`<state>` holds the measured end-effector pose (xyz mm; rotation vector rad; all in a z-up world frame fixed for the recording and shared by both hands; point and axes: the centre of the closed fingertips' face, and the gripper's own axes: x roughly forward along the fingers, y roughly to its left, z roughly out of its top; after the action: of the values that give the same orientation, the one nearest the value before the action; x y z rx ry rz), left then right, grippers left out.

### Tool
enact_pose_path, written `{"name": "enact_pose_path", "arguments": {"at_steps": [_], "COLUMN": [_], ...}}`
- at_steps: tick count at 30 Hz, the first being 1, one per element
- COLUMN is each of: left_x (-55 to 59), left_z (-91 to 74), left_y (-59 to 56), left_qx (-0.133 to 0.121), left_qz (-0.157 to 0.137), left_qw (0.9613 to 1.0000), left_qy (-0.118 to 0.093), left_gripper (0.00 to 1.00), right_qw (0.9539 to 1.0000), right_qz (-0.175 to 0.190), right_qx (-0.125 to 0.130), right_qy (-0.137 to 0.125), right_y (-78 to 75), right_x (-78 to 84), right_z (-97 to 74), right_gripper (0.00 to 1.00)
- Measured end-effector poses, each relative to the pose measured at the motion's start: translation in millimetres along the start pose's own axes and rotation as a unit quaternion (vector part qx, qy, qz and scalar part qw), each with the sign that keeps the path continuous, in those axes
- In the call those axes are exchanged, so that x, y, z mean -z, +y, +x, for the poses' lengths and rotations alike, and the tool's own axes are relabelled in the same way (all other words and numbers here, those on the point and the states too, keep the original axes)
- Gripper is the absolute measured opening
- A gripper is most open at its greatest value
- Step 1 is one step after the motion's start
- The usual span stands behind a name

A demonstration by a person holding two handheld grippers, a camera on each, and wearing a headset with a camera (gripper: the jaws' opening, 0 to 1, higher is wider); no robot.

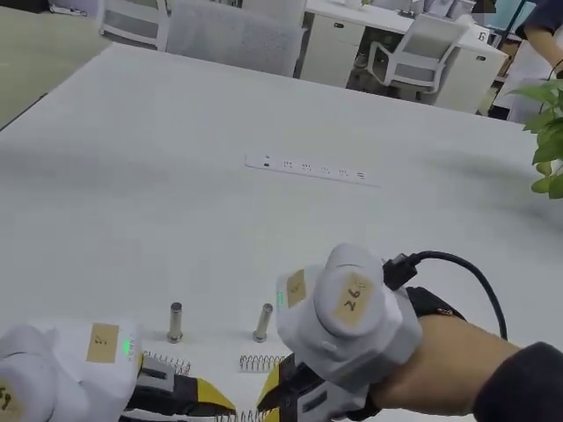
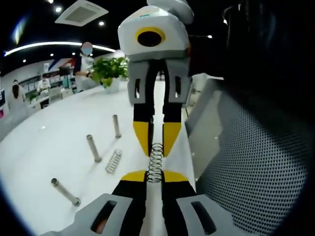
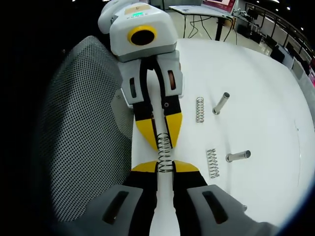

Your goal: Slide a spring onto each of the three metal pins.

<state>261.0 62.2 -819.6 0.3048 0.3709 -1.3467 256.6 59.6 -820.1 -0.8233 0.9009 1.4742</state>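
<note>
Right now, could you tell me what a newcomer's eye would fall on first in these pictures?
Two yellow-tipped grippers meet tip to tip at the near edge of the white table: the left gripper and right gripper both pinch one spring between them. Just beyond, metal pins stand upright, with loose springs lying beside them.

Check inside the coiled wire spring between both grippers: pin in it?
No pin visible through the coiled wire spring. Its ends are hidden in the left gripper and right gripper.
</note>
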Motion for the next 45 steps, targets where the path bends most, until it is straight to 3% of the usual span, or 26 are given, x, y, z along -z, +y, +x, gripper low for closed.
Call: {"name": "enact_pose_path", "arguments": {"at_steps": [10,18,22,29,31,45], "left_x": [-3.8,-9.3,-14.4,-15.1,-14.6,-13.2], "left_z": [-3.5,-7.3,-9.2,-8.5,-8.4,-8.6], "left_y": [4.9,10.6,12.2,10.9,10.6,11.4], "left_qx": [-0.009,-0.021,-0.024,-0.022,-0.021,-0.024], "left_qz": [0.001,-0.007,-0.013,-0.012,-0.012,-0.015], "left_qw": [0.9999,0.9995,0.9991,0.9991,0.9991,0.9991], "left_qy": [-0.009,-0.022,-0.033,-0.034,-0.033,-0.032], "left_gripper": [0.02,0.02,0.02,0.02,0.02,0.02], "right_qw": [0.9991,0.9989,0.9989,0.9987,0.9985,0.9975], "right_qz": [0.026,0.031,0.032,0.032,0.031,0.016], "right_qx": [0.008,0.013,0.013,0.016,0.021,0.037], "right_qy": [-0.033,-0.033,-0.031,-0.037,-0.04,-0.058], "right_y": [-5.9,-8.1,-8.1,-8.8,-9.8,-10.5], "right_x": [-2.0,3.0,4.7,2.1,0.8,-19.7], "right_z": [-2.2,0.0,1.6,1.6,0.1,-10.9], "right_gripper": [0.09,0.15,0.15,0.12,0.08,0.08]}}
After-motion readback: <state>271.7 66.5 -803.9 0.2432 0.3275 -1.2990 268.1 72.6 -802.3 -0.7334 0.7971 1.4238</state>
